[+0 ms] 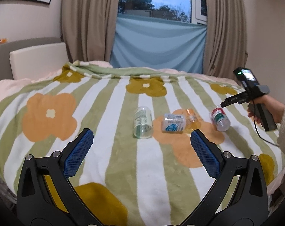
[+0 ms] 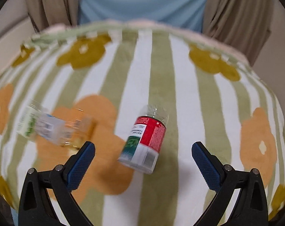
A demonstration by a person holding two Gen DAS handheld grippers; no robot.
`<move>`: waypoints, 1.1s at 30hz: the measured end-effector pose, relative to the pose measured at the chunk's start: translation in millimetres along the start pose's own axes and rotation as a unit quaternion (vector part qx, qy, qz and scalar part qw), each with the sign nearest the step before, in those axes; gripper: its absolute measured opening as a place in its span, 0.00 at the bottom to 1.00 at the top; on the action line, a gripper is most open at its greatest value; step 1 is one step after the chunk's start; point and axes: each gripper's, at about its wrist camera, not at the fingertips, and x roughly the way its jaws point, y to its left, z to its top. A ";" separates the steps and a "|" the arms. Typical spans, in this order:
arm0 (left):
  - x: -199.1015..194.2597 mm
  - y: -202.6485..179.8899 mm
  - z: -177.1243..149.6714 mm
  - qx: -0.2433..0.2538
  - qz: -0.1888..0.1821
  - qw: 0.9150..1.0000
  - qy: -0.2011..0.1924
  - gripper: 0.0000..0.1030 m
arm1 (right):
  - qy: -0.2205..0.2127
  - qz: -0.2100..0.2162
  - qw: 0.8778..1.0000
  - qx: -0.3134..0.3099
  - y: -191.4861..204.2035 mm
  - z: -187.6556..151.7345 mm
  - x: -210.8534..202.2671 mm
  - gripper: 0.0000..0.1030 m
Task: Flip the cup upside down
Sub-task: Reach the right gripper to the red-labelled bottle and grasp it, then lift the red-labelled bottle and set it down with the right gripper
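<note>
Only the left wrist view shows the hand (image 1: 264, 111); both the left gripper (image 1: 141, 141) and right gripper (image 2: 143, 153) gape, released, over the red-labelled cup (image 2: 145, 139) on the striped floral blanket (image 1: 123, 162), curtains (image 1: 85, 22) far

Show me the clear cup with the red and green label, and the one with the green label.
Clear plastic cup with red and green label (image 2: 149, 137): right wrist view, red label.
Clear plastic cup with green label (image 1: 143, 123): left wrist view, label.

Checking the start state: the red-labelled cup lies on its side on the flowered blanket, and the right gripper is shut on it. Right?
Not quite. The red-labelled cup does lie on the flowered blanket, but the right gripper is open, its fingers apart, per the right wrist view.
</note>
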 end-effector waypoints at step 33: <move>62.5 6.2 12.1 0.001 -0.060 0.996 0.066 1.00 | 0.071 0.177 0.979 0.067 26.3 -43.9 -38.8 0.58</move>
